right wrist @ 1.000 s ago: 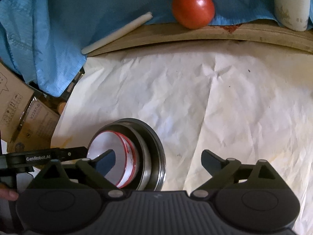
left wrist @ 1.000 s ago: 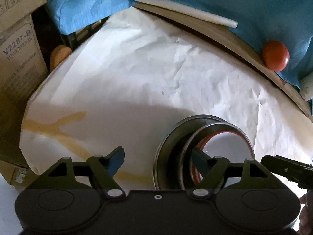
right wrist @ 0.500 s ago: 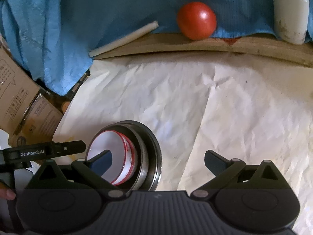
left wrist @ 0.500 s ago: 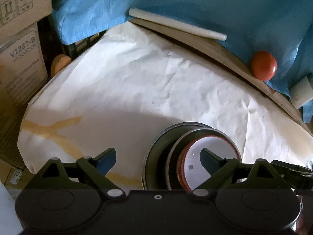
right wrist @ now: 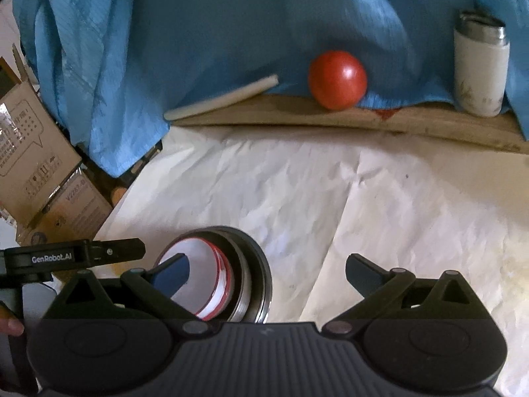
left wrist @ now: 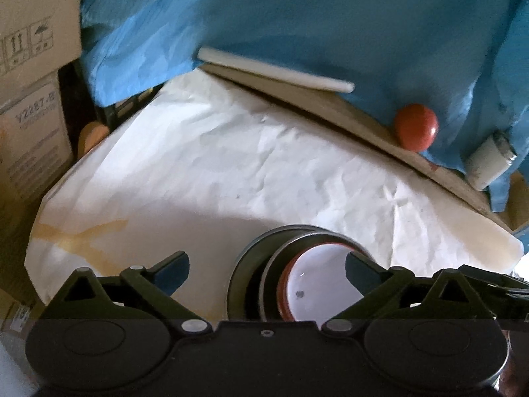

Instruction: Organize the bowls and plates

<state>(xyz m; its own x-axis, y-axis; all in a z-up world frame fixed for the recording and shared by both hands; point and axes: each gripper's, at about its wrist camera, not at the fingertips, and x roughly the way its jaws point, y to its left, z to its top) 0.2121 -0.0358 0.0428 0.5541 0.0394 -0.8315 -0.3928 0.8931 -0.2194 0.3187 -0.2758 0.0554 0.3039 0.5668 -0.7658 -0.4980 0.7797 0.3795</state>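
Note:
A white bowl with a red rim (left wrist: 317,281) sits nested inside steel bowls (left wrist: 251,274) on crumpled white paper (left wrist: 215,165). My left gripper (left wrist: 267,264) hangs above the stack's left side. Its jaws are opening wide and the pads press on nothing; the right fingertip (left wrist: 358,266) only overlaps the white bowl in view. In the right wrist view the same white bowl (right wrist: 205,261) and steel bowls (right wrist: 259,274) lie at the lower left. My right gripper (right wrist: 267,268) stands open above bare paper, its left fingertip (right wrist: 172,274) over the bowl.
A red ball (right wrist: 337,79), a white stick (right wrist: 221,99) and a white flask (right wrist: 479,66) rest along the wooden table edge (right wrist: 363,119) against a blue cloth (right wrist: 198,33). Cardboard boxes (left wrist: 29,99) stand off the table's left side.
The left jaws have spread wider. Both grippers have lifted and drawn back from the stack, so more of the far table edge shows. The bowls have not moved.

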